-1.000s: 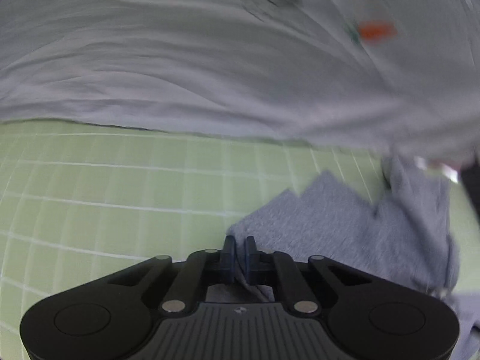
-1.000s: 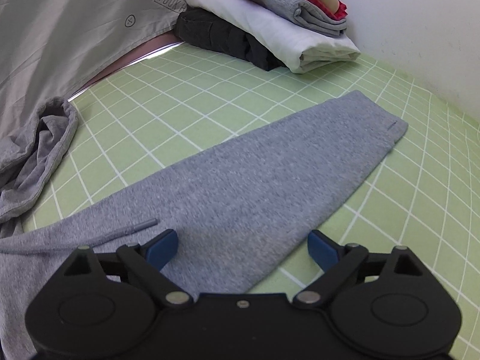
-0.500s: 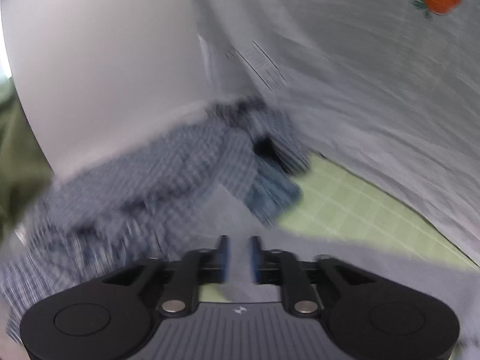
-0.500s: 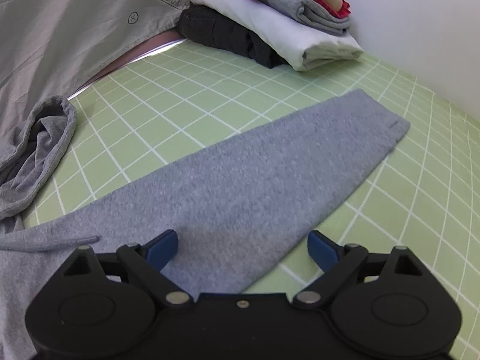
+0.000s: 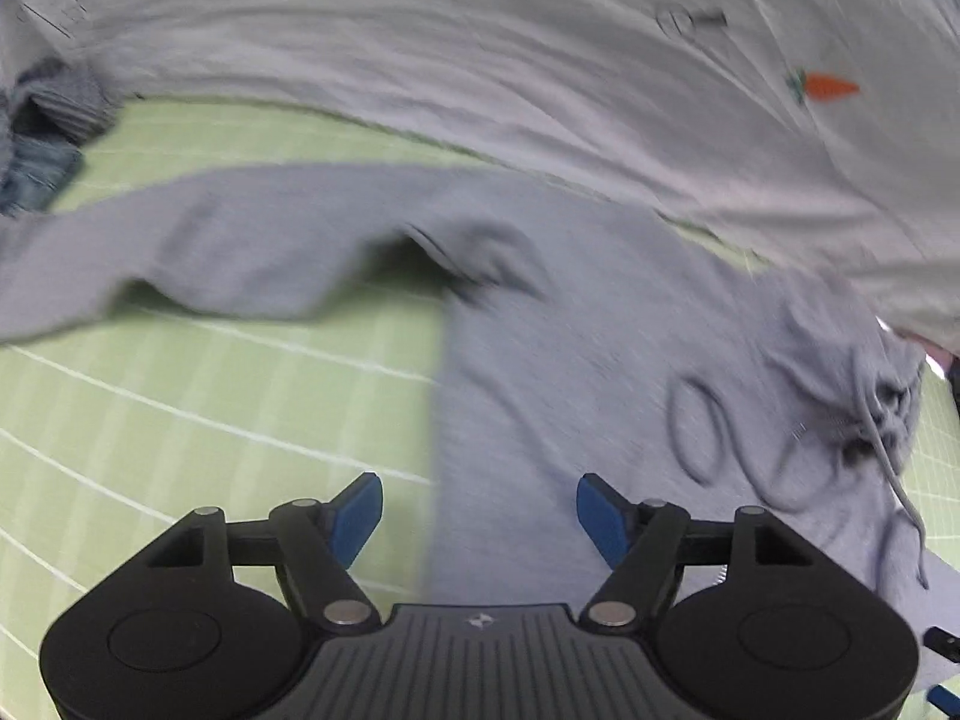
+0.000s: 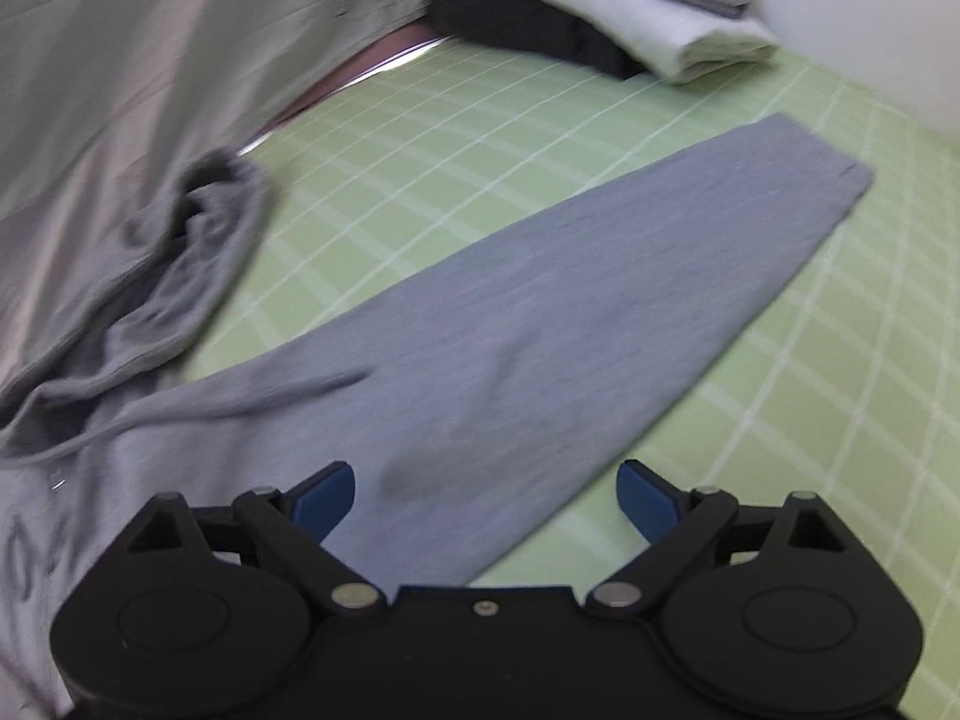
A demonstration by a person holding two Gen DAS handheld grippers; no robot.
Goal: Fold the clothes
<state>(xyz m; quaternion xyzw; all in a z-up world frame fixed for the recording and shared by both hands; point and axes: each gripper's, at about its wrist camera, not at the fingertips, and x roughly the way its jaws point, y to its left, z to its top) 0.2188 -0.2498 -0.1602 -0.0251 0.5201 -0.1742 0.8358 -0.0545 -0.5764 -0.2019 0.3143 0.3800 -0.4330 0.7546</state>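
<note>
A grey hoodie [image 5: 570,372] lies spread on the green grid mat [image 5: 180,420]. Its body runs up from my left gripper [image 5: 479,513], and one sleeve [image 5: 228,246] stretches off to the left with a fold near the armpit. The hood and drawstrings [image 5: 882,420] bunch at the right. My left gripper is open, its blue pads just above the hoodie's edge, holding nothing. In the right wrist view the other sleeve [image 6: 600,312] lies flat and straight toward the far right, the hood [image 6: 186,246] crumpled at the left. My right gripper [image 6: 486,501] hovers open over that sleeve.
A person's light grey shirt [image 5: 480,60] with a small carrot print [image 5: 828,86] fills the far side of the mat. A stack of folded clothes [image 6: 630,18] sits at the back by the white wall. A checked blue garment [image 5: 42,132] lies at the far left.
My left gripper was shut on the hoodie's cloth one second ago; it has since swung round, let go and opened wide. My right gripper stayed open and moved slightly over the sleeve.
</note>
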